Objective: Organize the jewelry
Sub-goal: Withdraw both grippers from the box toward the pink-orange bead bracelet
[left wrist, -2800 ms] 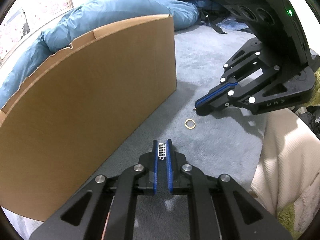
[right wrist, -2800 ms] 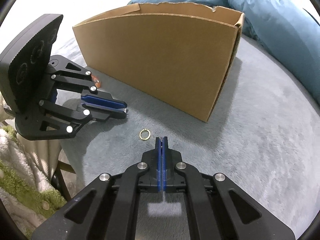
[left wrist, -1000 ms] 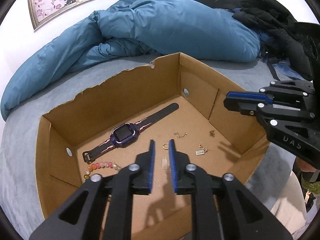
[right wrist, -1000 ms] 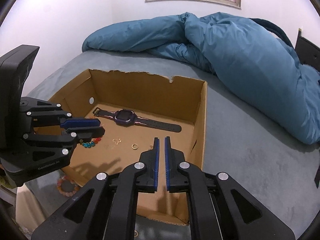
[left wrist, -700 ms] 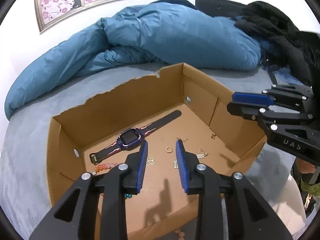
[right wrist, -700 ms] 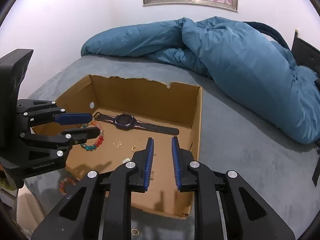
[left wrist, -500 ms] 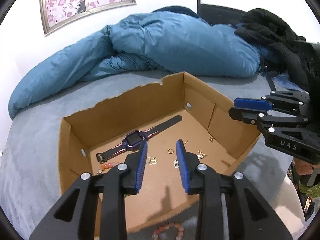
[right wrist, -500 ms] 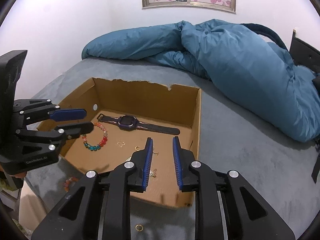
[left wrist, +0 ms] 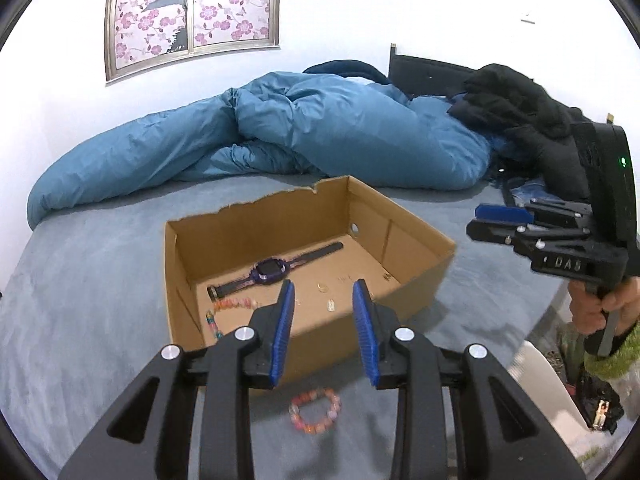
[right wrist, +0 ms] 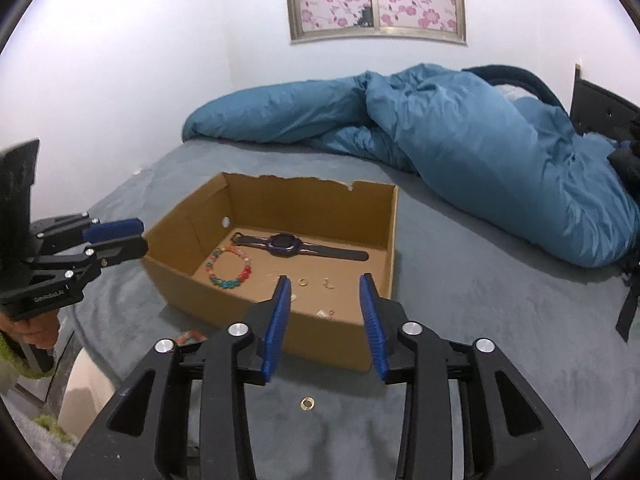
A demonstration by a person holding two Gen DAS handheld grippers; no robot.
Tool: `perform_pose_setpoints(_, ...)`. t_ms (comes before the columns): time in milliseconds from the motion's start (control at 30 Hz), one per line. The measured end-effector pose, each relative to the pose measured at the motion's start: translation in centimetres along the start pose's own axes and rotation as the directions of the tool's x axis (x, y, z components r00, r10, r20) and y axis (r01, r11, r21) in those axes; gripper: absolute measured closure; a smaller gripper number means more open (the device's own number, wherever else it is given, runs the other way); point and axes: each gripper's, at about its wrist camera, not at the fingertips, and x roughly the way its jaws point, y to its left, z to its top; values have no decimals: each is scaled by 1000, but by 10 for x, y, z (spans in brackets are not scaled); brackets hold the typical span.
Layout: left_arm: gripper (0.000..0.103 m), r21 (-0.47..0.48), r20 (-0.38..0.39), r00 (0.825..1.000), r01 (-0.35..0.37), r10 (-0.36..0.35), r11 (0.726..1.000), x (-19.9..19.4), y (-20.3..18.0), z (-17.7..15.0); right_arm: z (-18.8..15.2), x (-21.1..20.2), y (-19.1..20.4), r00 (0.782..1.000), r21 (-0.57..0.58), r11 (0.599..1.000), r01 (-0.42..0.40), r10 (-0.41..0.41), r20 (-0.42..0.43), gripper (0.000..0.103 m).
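Cardboard box (right wrist: 376, 344): holds smartwatch (right wrist: 282, 245), bead bracelet (right wrist: 228, 267)
Left gripper (left wrist: 323, 328): jaws apart, empty
Right gripper (right wrist: 325, 322): jaws opening, empty; gold ring (right wrist: 307, 403) below

Both tools have drawn back and up from the cardboard box (right wrist: 280, 312); left tool (left wrist: 324, 334) emptied and parted; right tool (right wrist: 325, 322) jaws opening, empty.

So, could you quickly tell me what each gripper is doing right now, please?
Left gripper: open, nothing between its fingers.
Right gripper: opening, nothing between its fingers.
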Motion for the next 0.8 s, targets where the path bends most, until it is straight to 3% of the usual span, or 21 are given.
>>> perform_pose_setpoints(233,70,-20,-50,999,9,-10,1000,-22,-2,-51,-31,-17,14,998,-38,999,-29,28,-48,51)
perform_pose_setpoints(467,67,53,-191,979,-55,64,997,2,-16,-111,-82,15,15,978,-26,999,-21,15,-208,50)
perform_pose_setpoints(567,67,61,-212,975,-57,69,996,13,-18,-122,-95,27,17,970,-32,999,-26,18,-243,50)
perform_pose_setpoints(800,67,105,-192,979,-50,69,993,34,-20,-113,-106,47,24,958,-60,996,-66,46,-283,50)
